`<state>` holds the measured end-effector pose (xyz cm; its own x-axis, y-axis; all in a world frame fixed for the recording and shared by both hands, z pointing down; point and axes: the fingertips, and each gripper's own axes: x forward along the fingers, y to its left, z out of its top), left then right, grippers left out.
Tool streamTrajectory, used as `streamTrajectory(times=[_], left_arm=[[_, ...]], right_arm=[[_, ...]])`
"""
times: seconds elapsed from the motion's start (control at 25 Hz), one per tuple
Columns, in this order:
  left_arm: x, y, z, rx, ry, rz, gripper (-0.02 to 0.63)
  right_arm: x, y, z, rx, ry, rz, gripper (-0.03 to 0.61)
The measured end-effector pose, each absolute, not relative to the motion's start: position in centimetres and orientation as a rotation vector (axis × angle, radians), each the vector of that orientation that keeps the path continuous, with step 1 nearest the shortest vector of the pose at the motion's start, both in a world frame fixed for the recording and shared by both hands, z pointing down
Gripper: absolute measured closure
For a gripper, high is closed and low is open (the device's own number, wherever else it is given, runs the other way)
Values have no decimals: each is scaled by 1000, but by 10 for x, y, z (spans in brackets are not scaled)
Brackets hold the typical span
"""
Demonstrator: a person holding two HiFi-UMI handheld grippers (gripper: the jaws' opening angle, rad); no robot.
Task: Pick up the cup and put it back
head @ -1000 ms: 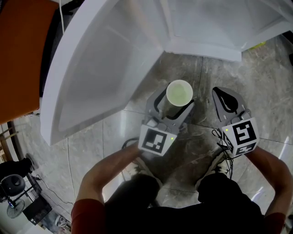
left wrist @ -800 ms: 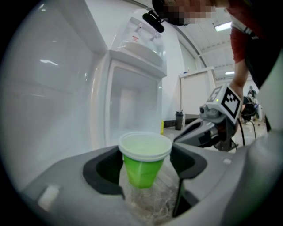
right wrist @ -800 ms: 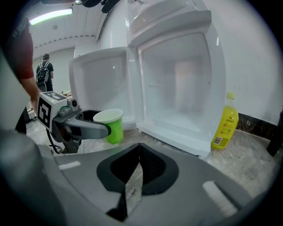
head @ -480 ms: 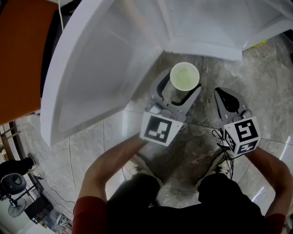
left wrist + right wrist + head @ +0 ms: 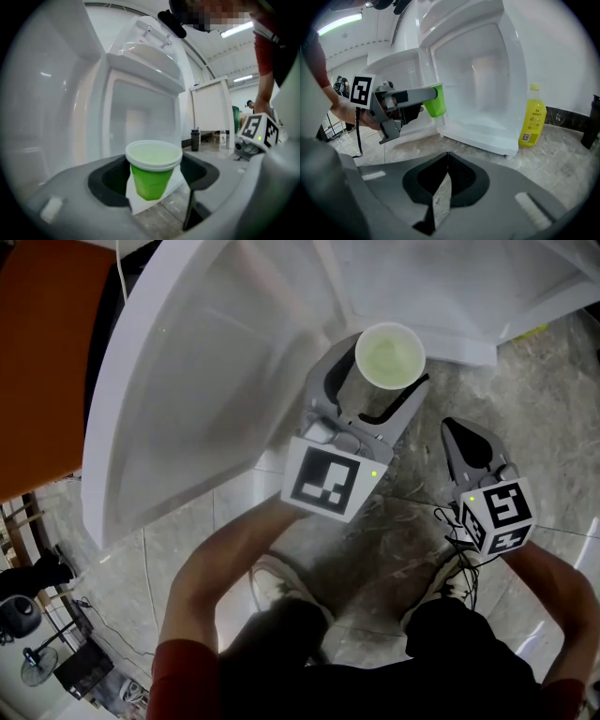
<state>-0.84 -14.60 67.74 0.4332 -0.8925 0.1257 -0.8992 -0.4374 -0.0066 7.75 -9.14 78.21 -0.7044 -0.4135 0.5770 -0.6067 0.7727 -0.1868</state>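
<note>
Already lifted, the cup (image 5: 389,355) is clamped in the left tongs (image 5: 375,395) at the fridge's (image 5: 216,362) open front. The right tongs (image 5: 466,442) are closed and empty, and putting the cup back remains.

Place: lab-like hall | Evidence: open fridge (image 5: 478,70), marble floor (image 5: 412,521), ceiling strip lights (image 5: 342,22)

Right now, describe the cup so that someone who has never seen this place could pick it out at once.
Find the open white fridge standing on the grey stone floor. Just in front of it, the left tongs hold a cup up off the floor. It is bright green with a white rim, unlike the yellow bottle that stands beside the fridge.
</note>
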Motion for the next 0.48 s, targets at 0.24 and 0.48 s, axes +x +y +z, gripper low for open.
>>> streamTrajectory(times=[0.24, 0.48], left_arm=[[-1, -175, 678, 2605, -1632, 170, 282], [8, -207, 686, 2594, -1643, 181, 282]], right_arm=[[84, -100, 787, 794, -2444, 515, 577], [93, -106, 789, 818, -2438, 546, 577]])
